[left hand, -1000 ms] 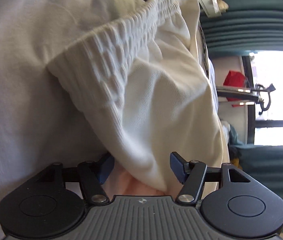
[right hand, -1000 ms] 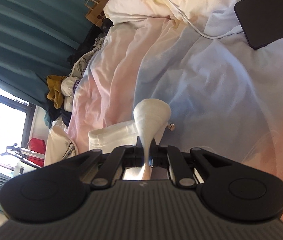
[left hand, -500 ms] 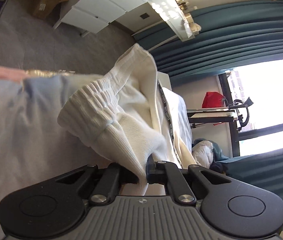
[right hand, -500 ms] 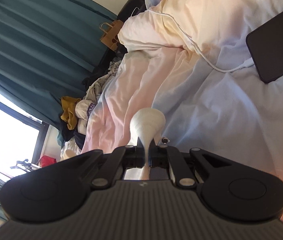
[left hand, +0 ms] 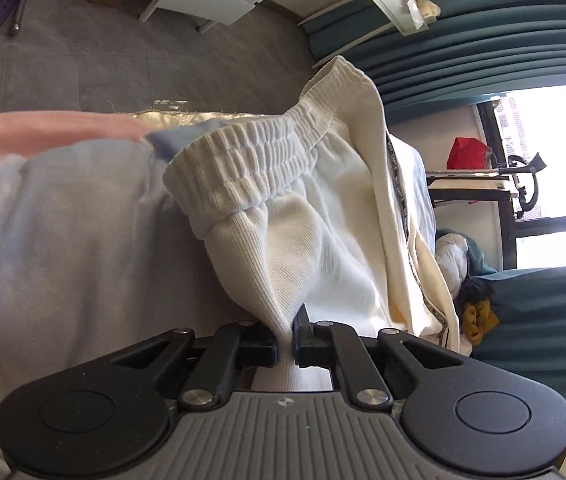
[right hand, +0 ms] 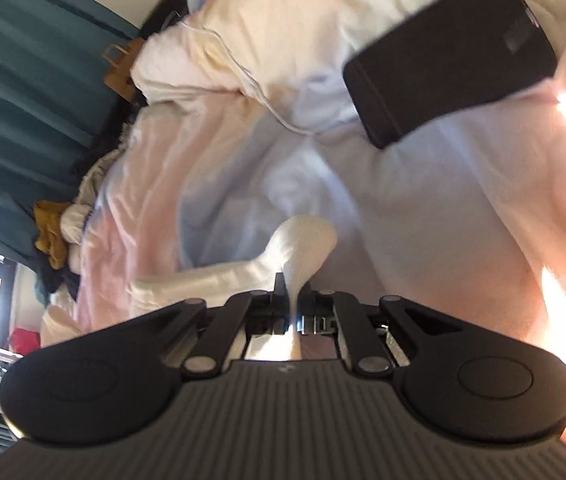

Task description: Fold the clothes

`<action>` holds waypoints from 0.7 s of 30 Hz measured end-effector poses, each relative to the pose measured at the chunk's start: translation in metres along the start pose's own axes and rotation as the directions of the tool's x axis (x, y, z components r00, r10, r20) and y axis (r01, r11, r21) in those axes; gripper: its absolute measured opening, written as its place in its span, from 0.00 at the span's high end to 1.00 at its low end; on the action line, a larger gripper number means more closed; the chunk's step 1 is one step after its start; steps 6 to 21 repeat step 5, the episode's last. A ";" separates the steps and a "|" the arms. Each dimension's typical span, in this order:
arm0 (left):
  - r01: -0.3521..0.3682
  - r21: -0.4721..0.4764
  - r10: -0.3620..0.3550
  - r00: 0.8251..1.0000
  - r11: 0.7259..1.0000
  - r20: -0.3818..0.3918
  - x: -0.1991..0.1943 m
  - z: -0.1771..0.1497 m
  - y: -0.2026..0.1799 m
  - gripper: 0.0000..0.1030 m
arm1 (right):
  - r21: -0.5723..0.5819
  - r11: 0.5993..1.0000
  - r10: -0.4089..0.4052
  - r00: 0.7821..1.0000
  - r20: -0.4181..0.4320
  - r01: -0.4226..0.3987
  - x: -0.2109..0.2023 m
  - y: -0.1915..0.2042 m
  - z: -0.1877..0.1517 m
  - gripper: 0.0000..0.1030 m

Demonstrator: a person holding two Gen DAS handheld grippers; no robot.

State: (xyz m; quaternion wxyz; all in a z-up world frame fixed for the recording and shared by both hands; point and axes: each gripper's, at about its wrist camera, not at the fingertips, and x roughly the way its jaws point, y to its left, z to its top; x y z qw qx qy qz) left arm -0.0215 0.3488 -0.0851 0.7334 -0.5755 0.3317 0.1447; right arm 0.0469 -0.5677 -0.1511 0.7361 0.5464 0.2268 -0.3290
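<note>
The left hand-held gripper [left hand: 284, 336] is closed down on a pinch of the white ribbed-knit garment with a gathered elastic waistband [left hand: 283, 216], the cloth squeezed to a thin fold between its two black fingers [left hand: 303, 322]. From that pinch the fabric fans out ahead of the gripper, its waistband stretching forward and to the left, over the pale blue and pink bed sheet [left hand: 63, 220] that lies to the gripper's left. Just right of the fabric, a cream garment with a patterned trim strip [left hand: 403, 216] hangs alongside it. Farther ahead to the right are teal curtains [left hand: 483, 52] and a bright window [left hand: 563, 160]. The right hand-held gripper [right hand: 293, 300] is likewise shut tight on another part of the same white garment [right hand: 303, 240], which bulges into a rounded puff right ahead of the fingertips, with more of it trailing off to the gripper's left on the bed. Well ahead and to the right lies a flat black rectangular device [right hand: 451, 56] on the bedding, with a thin white cable [right hand: 259, 92] running beside it.
</note>
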 end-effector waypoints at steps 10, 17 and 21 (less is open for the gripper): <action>0.020 0.144 -0.024 0.999 0.989 0.026 -0.015 -0.012 -0.008 0.56 | -0.010 1.000 -0.028 1.000 0.012 0.028 -0.004 0.000 -0.001 0.88; 0.020 0.144 -0.024 0.999 0.989 0.026 -0.015 -0.012 -0.008 0.56 | -0.010 1.000 -0.028 1.000 0.012 0.028 -0.004 0.000 -0.001 0.88; 0.020 0.144 -0.024 0.999 0.989 0.026 -0.015 -0.012 -0.008 0.56 | -0.010 1.000 -0.028 1.000 0.012 0.028 -0.004 0.000 -0.001 0.88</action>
